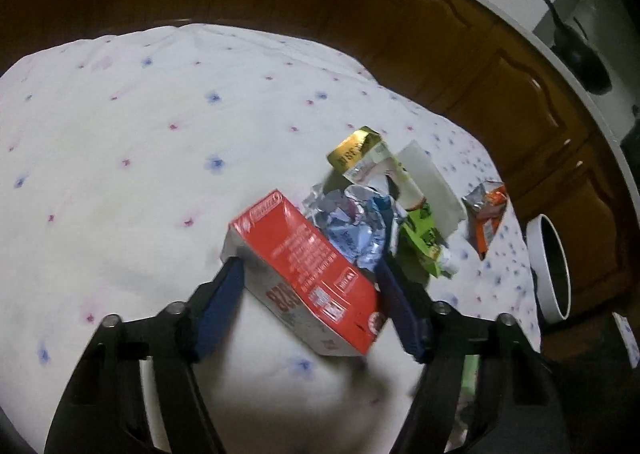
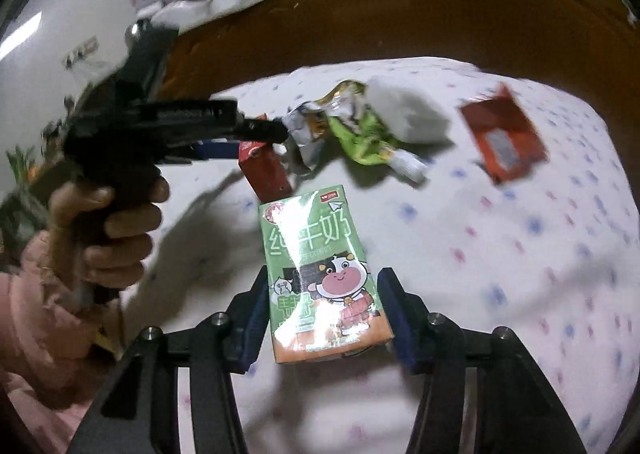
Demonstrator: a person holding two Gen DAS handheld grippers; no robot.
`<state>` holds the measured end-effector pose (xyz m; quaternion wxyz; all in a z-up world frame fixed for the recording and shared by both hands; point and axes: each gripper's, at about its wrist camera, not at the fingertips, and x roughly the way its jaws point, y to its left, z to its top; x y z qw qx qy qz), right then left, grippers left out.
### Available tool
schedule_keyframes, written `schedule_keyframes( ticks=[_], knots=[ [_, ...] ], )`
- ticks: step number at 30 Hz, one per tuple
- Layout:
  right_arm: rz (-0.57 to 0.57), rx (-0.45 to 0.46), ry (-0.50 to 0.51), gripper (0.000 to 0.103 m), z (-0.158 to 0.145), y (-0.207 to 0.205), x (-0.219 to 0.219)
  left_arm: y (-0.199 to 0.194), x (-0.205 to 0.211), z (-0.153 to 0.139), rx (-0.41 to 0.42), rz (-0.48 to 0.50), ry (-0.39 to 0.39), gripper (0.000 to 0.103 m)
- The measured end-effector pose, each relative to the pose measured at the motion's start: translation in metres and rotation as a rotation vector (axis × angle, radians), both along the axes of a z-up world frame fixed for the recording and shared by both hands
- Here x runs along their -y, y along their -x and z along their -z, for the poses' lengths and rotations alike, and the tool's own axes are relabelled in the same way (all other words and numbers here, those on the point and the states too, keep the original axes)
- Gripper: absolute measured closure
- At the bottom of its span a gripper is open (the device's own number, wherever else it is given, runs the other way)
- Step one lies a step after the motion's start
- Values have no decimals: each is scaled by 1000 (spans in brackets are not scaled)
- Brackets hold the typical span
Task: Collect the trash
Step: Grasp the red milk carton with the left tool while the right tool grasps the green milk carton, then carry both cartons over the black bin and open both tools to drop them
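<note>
Floral cloth [image 1: 120,133]: white bin [image 1: 554,266] (contents unseen) beside it.

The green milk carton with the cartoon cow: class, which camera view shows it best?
The right wrist view: the green milk carton lies close, printed face up, between the right tongs. The left wrist view does not show it.

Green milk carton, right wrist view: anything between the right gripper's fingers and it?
Nothing visible. The green milk carton already lies between the right gripper fingers on the tablecloth, with a slight gap still showing at the right finger.
</note>
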<state>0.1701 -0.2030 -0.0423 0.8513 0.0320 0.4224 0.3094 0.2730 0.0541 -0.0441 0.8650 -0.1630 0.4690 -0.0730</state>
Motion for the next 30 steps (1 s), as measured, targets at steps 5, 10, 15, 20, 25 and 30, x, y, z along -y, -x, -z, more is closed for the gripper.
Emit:
schedule_keyframes(
  ticks=[5,10,15,20,25,30],
  knots=[
    [92,-11,-89,50,-3,17,32,14,3,-8,42,38,-13,64],
    [133,-13,-131,50,-2,17,38,32,14,-15,56,110,-69,70],
    [150,-6,-146,50,-3,15,39,41,22,-16,46,163,-101,70],
    [199,-4,-175,50,-6,21,53,40,25,-14,62,140,-133,69],
    [268,-3,-204,50,-11,26,75,51,22,-27,124,129,-87,71],
    [353,27,-239,50,-21,31,104,69,41,-58,216,185,-44,71]
  ],
)
